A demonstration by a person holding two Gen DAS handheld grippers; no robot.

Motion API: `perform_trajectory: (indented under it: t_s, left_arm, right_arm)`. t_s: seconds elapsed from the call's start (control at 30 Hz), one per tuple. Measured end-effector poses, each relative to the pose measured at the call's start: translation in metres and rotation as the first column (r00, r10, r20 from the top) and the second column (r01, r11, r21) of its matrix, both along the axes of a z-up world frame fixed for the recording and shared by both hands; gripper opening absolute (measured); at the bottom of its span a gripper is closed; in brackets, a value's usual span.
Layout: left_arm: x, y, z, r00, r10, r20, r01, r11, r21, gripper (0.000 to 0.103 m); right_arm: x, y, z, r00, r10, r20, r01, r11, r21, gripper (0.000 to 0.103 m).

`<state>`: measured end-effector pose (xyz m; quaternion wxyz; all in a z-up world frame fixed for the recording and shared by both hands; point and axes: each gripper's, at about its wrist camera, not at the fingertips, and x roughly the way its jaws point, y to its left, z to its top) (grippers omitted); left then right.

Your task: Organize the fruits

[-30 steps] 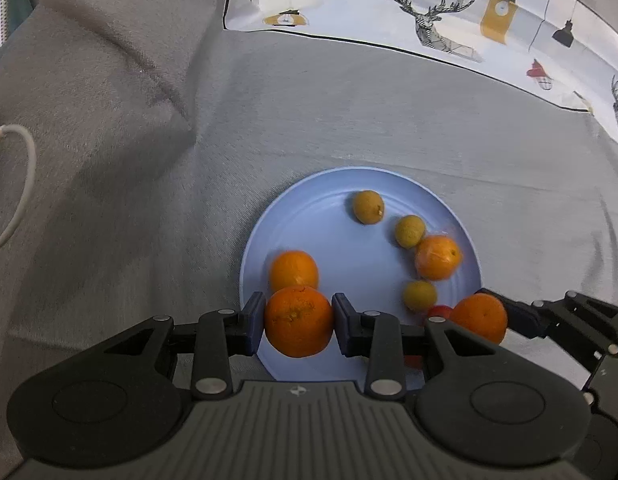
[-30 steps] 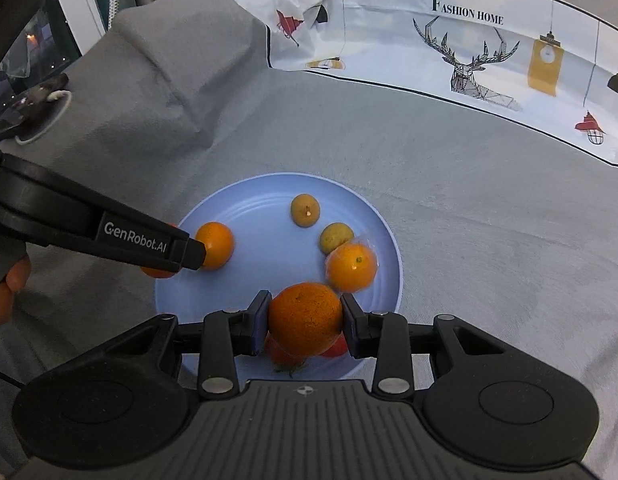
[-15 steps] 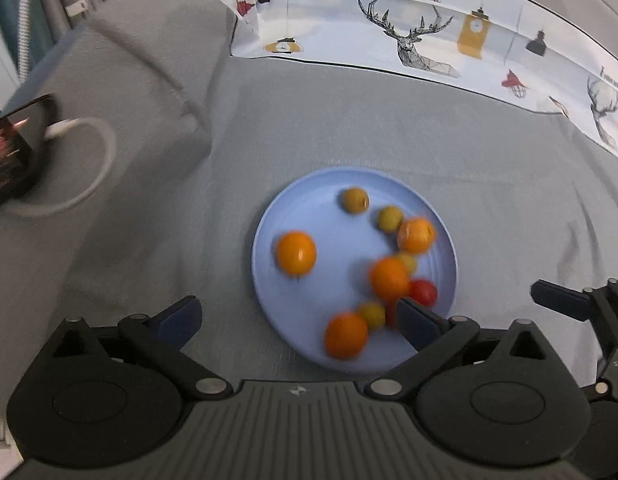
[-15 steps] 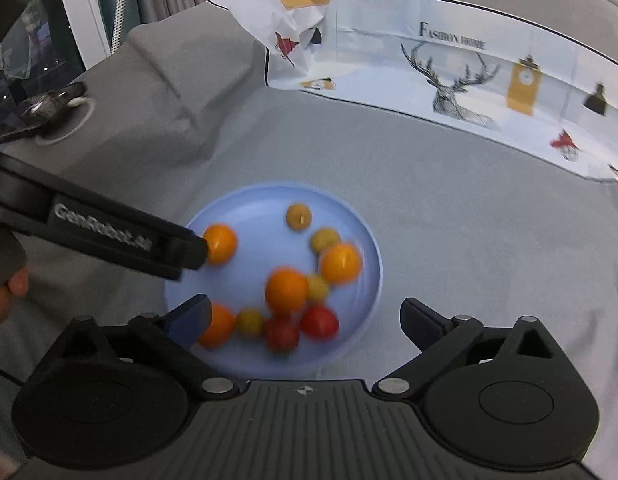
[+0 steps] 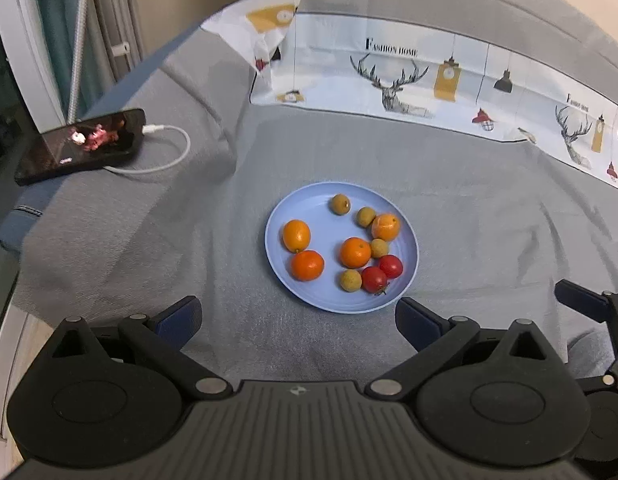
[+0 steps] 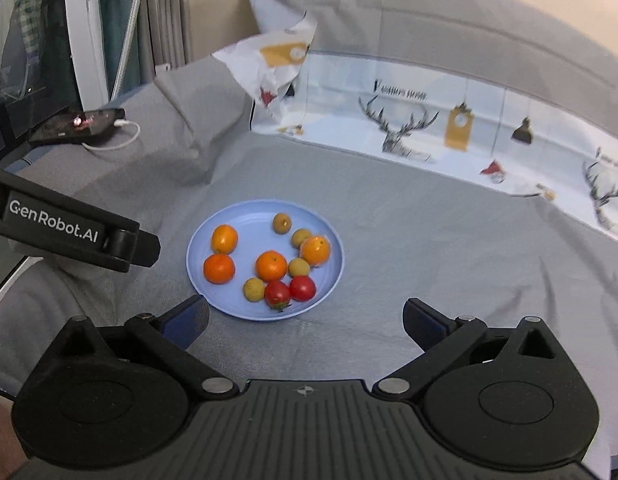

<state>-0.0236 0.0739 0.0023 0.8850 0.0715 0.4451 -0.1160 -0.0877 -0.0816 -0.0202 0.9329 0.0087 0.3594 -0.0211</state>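
Observation:
A light blue plate [image 5: 405,280] [image 6: 333,276] sits on the grey cloth and holds several fruits: oranges such as one at the plate's near left [image 5: 307,265] [image 6: 219,268] and one in the middle [image 5: 355,252] [image 6: 271,266], two red tomatoes [image 5: 375,279] [image 6: 277,294], and several small yellow-brown fruits [image 5: 340,204] [image 6: 281,223]. My left gripper [image 5: 299,320] is open and empty, pulled back in front of the plate. My right gripper [image 6: 305,320] is open and empty, also in front of the plate. The left gripper's arm [image 6: 73,232] shows at the left of the right wrist view.
A phone [image 5: 81,144] [image 6: 77,124] on a white charging cable [image 5: 169,160] lies at the far left. A patterned white cloth with deer prints [image 5: 409,80] [image 6: 429,120] stands along the back. The grey cloth [image 5: 489,208] spreads around the plate.
Both grippers held an orange over the plate one second ago. Both opened, left the oranges on the plate, and have drawn back and up from it.

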Motion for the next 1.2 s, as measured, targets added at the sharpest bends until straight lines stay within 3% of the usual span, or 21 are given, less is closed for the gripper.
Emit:
perform_trajectory:
  t_s: [0.47, 0.73, 1.2]
  left_arm:
    - [-0.046, -0.003, 0.017, 0.997, -0.008, 0.077, 0.007, 1.0, 0.024, 0.103]
    - [-0.057, -0.016, 0.016, 0.993, -0.007, 0.118, -0.013, 0.986, 0.167, 0.103]
    - [-0.055, -0.006, 0.018, 0.996, 0.0, 0.088, -0.007, 0.997, 0.083, 0.103]
  right_arm:
    - [-0.048, 0.004, 0.024, 0.994, -0.025, 0.11, 0.028, 0.999, -0.023, 0.102]
    - [-0.062, 0.0, 0.028, 0.989, -0.059, 0.135, 0.061, 0.998, -0.017, 0.102]
    - [-0.064, 0.004, 0.028, 0.99, -0.055, 0.133, 0.059, 0.998, -0.032, 0.102]
